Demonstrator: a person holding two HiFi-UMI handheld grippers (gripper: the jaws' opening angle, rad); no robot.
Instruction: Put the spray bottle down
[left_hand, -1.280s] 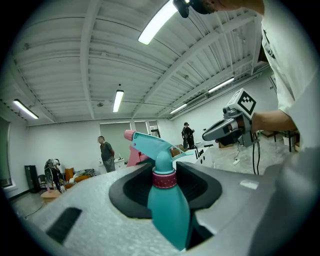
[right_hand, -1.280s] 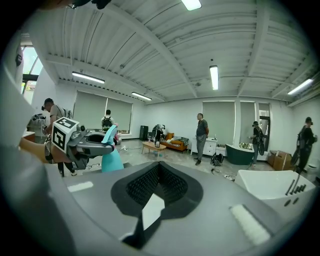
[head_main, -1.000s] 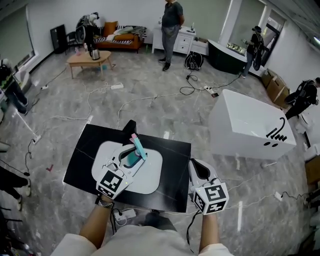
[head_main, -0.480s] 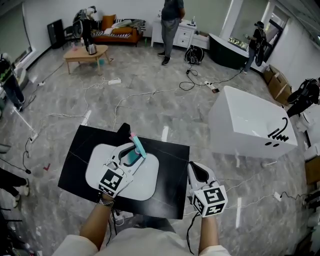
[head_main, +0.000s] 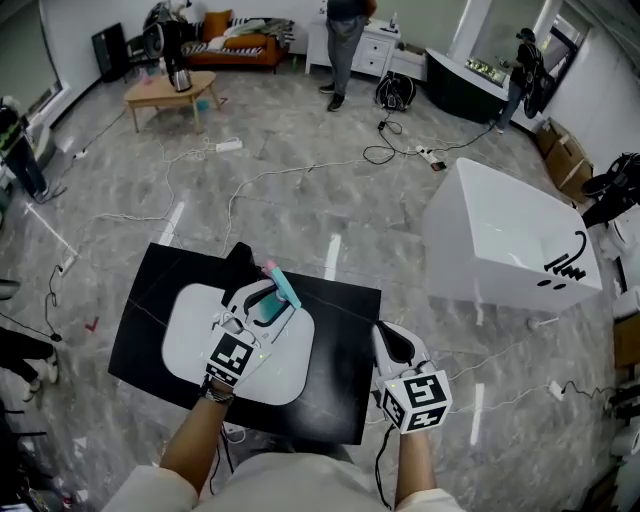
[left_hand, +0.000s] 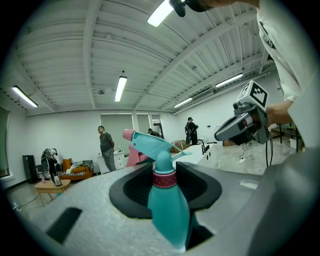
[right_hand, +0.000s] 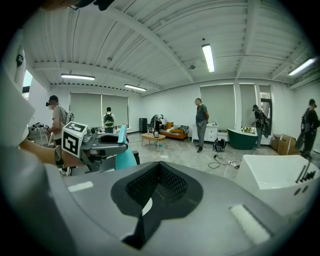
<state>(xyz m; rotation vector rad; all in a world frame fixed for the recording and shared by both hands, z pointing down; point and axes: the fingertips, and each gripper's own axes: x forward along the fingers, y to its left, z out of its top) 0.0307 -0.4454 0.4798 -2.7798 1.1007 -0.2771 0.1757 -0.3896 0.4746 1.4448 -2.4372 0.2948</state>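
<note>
Left gripper view: your left gripper (left_hand: 165, 186) clamps the spray bottle (left_hand: 168, 215), right gripper (right_hand: 158, 186) jaws pressed together, empty; release it tilted and it likely topples.

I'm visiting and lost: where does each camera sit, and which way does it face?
Head view: on the person's head, facing steeply down at the table; both forearms, left gripper and right gripper show.
Left gripper view: on that gripper, facing along fingers shut on the bottle; right hand shows.
Right gripper view: on that gripper, facing along shut, empty fingers; left forearm shows.
Shared: each gripper view shows the other gripper.
</note>
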